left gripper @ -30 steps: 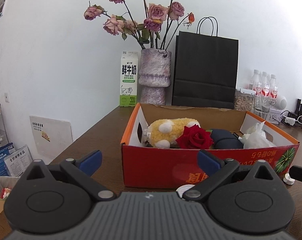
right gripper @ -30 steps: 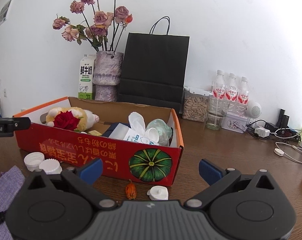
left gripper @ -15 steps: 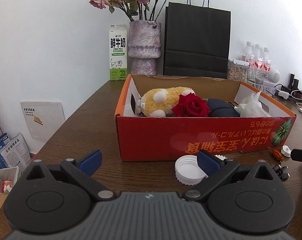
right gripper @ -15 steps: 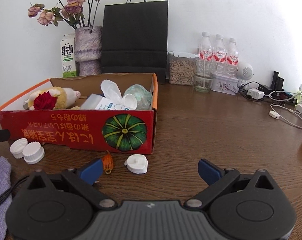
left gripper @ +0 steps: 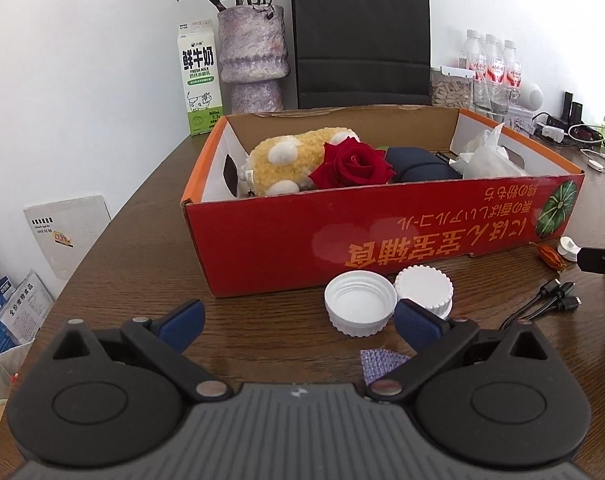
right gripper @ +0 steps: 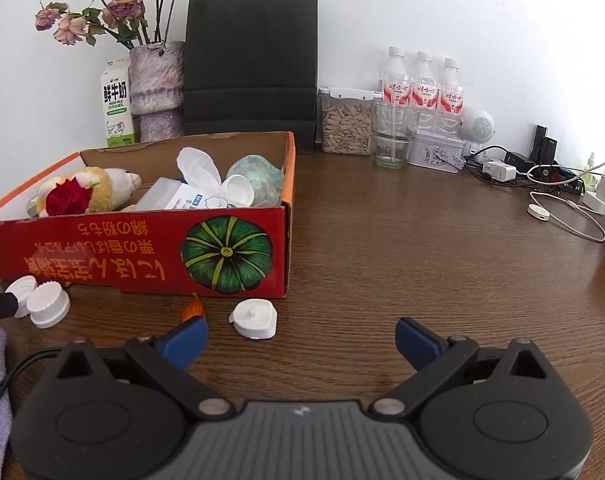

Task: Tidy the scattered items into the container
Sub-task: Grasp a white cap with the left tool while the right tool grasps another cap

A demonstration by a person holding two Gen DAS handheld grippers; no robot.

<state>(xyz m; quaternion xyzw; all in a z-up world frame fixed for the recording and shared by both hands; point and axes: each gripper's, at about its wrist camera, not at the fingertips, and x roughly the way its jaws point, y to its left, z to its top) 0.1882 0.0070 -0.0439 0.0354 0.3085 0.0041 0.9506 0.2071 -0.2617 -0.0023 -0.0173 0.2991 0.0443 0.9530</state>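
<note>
The left hand-held gripper (left gripper: 298,320) hangs low over the dark wooden tabletop (left gripper: 142,264) with its blue pads spread wide and nothing between them. Just ahead, two white ribbed plastic jar lids sit touching each other in front of the red cardboard box (left gripper: 342,240): the upturned lid (left gripper: 360,307) and the lid lying top-up (left gripper: 424,289). The right pad is just beside the second one. My judgement is that a lid comes next; it would pay to centre on one lid alone and close across its ribbed rim, so the neighbour is not dragged along.

The right hand-held gripper (right gripper: 300,338) is likewise spread wide and empty, near a small white plastic cap (right gripper: 253,318) and a little orange dried pod (right gripper: 193,309) by the box's pumpkin-printed corner.

Inside the box lie a yellow-and-white plush toy (left gripper: 286,164), a red rose (left gripper: 352,166), a dark navy pouch (left gripper: 418,166), white crumpled tissue (left gripper: 486,156), a wet-wipe pack (right gripper: 174,198) and a pale green bundle (right gripper: 258,178). There is room at the middle.
</note>
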